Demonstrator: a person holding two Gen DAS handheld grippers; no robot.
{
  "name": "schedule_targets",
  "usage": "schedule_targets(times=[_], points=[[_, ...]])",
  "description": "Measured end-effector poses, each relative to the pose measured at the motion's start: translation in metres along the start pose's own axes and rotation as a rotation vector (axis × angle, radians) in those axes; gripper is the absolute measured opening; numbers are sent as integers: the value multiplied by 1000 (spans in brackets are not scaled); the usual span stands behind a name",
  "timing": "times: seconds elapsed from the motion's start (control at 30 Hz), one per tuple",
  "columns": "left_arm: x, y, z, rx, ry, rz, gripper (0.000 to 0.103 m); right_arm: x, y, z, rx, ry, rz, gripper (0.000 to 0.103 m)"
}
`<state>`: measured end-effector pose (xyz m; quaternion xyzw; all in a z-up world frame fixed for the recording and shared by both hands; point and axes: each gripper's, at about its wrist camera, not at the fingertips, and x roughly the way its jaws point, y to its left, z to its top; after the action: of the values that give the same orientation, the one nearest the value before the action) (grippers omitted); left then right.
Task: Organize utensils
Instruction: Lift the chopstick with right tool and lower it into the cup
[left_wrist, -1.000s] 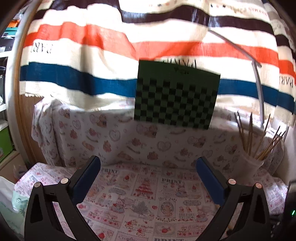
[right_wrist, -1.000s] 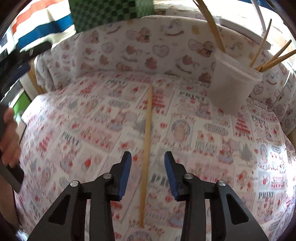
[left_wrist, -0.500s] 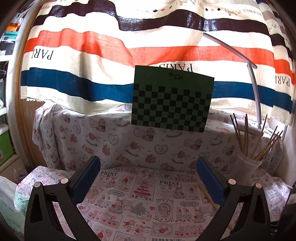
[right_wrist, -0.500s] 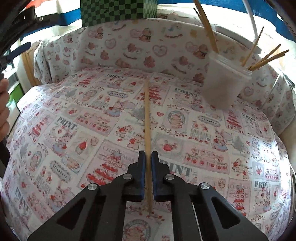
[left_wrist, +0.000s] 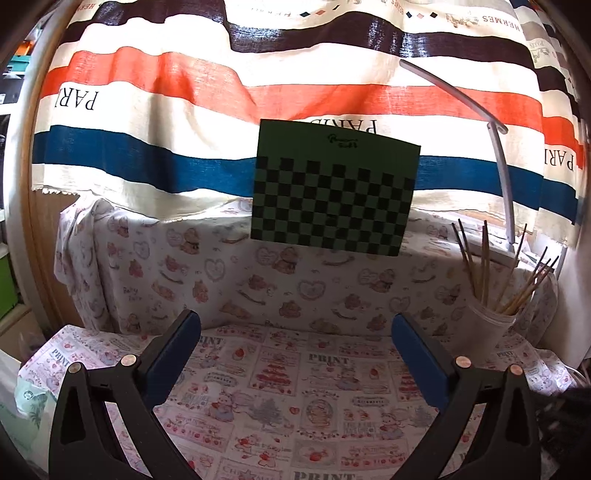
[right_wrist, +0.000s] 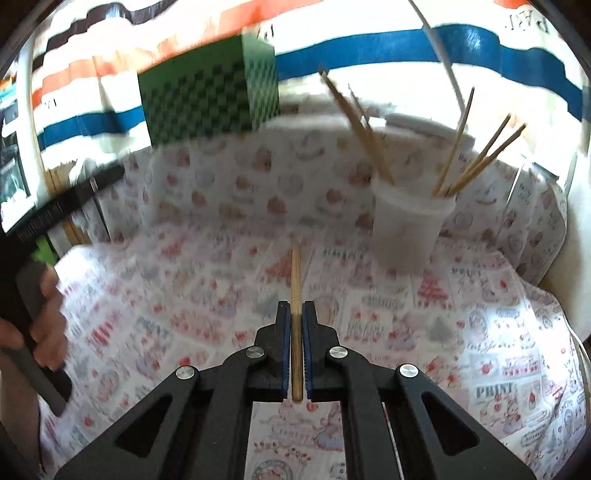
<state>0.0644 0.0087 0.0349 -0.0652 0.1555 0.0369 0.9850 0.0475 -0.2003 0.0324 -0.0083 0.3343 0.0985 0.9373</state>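
My right gripper (right_wrist: 295, 308) is shut on a wooden chopstick (right_wrist: 296, 273), which juts forward from the blue pads and is lifted off the printed cloth (right_wrist: 480, 350). Ahead and to the right stands a white cup (right_wrist: 408, 229) holding several chopsticks. The same cup (left_wrist: 484, 326) shows at the far right of the left wrist view. My left gripper (left_wrist: 295, 332) hangs open above the cloth with nothing between its fingers.
A green checkered board (left_wrist: 332, 188) leans against the striped curtain (left_wrist: 184, 110) at the back. A grey lamp arm (left_wrist: 498, 155) curves above the cup. A hand (right_wrist: 44, 317) holding the other gripper's handle is at the left edge of the right wrist view.
The right gripper closed on the chopstick lying on the cloth, then lifted and tilted it up toward the cup. The left gripper has stayed nearly still.
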Motion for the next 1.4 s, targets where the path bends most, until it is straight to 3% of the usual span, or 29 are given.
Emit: schedule_targets(times=[0.27, 0.6, 1.0, 1.23, 1.4], points=[[-2, -6, -1, 22, -4, -6, 102, -45, -5, 39, -12, -218, -24, 7], [-5, -9, -1, 32, -5, -24, 102, -62, -7, 57, -32, -303, -88, 7], [3, -18, -7, 62, 33, -57, 102, -93, -37, 69, -35, -629, -238, 7], [15, -15, -11, 26, 98, -96, 102, -75, -77, 95, 48, -620, -230, 7], [19, -12, -12, 15, 112, -86, 102, -53, -94, 105, 73, -546, -206, 7]])
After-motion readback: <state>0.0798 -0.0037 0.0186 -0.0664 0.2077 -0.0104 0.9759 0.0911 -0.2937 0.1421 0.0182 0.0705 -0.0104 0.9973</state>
